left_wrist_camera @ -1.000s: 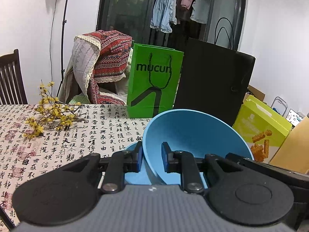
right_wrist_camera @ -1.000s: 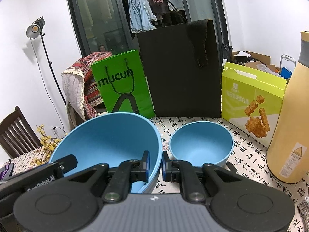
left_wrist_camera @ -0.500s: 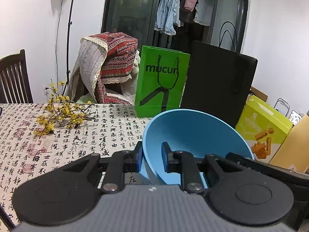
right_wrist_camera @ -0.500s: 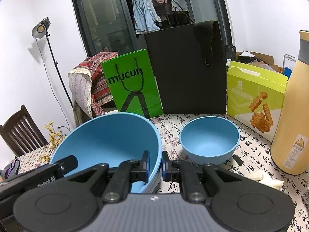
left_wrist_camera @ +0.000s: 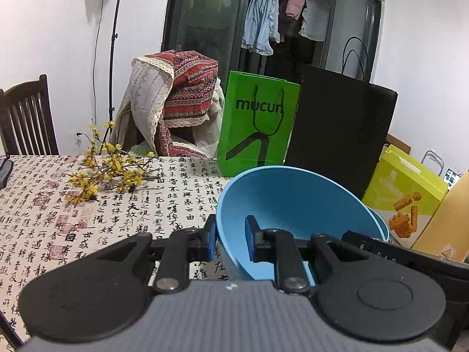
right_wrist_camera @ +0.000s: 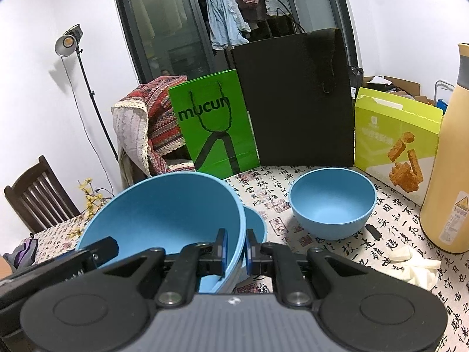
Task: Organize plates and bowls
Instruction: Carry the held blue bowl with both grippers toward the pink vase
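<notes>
Between the blue pads of the left gripper [left_wrist_camera: 230, 242] sits the near-left rim of the large blue bowl [left_wrist_camera: 293, 205], and the right gripper [right_wrist_camera: 236, 248] pinches the same bowl's rim [right_wrist_camera: 164, 214] on its right side; both jaw pairs are nearly closed on the thin wall. The bowl hangs tilted toward the cameras, clear of the table [right_wrist_camera: 390, 252], with a second blue bowl [right_wrist_camera: 256, 224] directly behind and under its far edge.

Risk 1: a thin rim held at two points can pivot. If the two hands drift apart or turn unequally, the bowl may rotate in the pads or slip out.

Risk 2: the far edge of the held bowl could strike the bowl behind it during lowering, knocking it aside rather than nesting.

Risk 3: a sweep to the right could hit the smaller blue bowl [right_wrist_camera: 332, 206], which stands apart on the cloth, or the tall yellow flask [right_wrist_camera: 448, 158] near the right edge.

Clearance: the patterned cloth to the left is open up to the yellow flower sprig [left_wrist_camera: 108, 173]. Rearward, the green bag [right_wrist_camera: 215, 126], black bag [right_wrist_camera: 299, 96] and snack box [right_wrist_camera: 397, 138] form a wall, so travel forward is limited.
</notes>
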Available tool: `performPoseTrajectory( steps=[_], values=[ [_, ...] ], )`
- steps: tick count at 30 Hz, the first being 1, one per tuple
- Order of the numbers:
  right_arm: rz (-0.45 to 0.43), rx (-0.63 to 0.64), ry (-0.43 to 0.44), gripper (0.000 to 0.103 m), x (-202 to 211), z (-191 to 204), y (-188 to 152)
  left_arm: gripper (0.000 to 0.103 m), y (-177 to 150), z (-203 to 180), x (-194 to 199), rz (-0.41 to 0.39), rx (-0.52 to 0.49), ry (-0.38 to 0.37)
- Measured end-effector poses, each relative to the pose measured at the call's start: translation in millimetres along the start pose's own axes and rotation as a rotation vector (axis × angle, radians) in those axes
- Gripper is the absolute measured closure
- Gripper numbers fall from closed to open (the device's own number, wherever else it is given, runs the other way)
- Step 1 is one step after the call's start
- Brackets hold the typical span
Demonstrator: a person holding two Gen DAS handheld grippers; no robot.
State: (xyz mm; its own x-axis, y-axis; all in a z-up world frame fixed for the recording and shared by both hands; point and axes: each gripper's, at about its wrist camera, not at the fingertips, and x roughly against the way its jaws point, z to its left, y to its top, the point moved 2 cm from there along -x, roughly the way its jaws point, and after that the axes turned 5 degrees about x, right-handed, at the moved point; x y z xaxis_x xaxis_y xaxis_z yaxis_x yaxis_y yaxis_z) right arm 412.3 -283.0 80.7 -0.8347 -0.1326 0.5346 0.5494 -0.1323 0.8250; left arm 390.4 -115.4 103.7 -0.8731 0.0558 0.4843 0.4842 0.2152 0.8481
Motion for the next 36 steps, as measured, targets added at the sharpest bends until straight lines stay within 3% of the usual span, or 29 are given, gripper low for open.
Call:
performPoseTrajectory(
  steps=[36],
  values=[
    [0.007, 0.044, 0.079, 0.091, -4, 68, -15, 0.083, 4, 73, 23, -0.025, 0.075, 0.072]
  ],
)
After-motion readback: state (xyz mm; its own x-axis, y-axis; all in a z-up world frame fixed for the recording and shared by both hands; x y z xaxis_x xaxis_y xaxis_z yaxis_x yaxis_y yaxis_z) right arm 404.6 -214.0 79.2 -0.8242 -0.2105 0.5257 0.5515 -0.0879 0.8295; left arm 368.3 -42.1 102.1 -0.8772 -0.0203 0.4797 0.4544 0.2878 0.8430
